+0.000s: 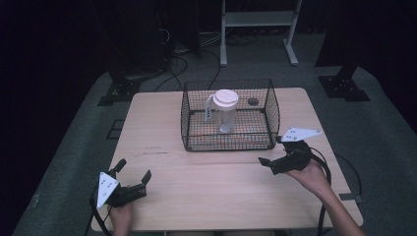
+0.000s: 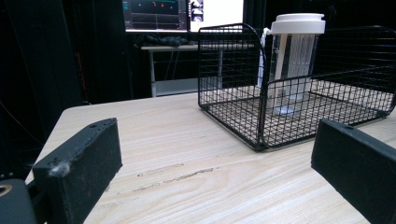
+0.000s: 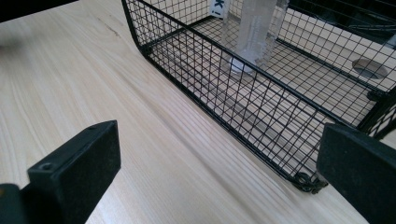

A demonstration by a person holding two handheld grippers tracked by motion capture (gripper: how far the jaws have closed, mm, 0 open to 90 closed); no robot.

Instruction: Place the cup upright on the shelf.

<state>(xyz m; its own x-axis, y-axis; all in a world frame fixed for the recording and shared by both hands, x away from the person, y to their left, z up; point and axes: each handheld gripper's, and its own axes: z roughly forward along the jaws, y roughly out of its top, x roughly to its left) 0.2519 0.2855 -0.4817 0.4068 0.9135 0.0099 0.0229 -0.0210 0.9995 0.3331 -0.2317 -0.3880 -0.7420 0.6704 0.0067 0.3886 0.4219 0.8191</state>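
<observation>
You held both grippers released, the left gripper [image 1: 133, 173] near the counter's [image 1: 162, 118] front left corner, the right gripper [image 1: 273, 153] just before the basket [image 1: 186, 114]. The bottle [image 1: 225, 112] stood upright inside the basket, toward the back edge. I judge the reach was starting; next, go over the rim.

Left gripper [image 1: 133, 168] is sitting at the lower left of the high view, jaws spread wide; right gripper [image 1: 272, 150] is hanging out at right of centre, also gaping, both hands gripping from below
</observation>
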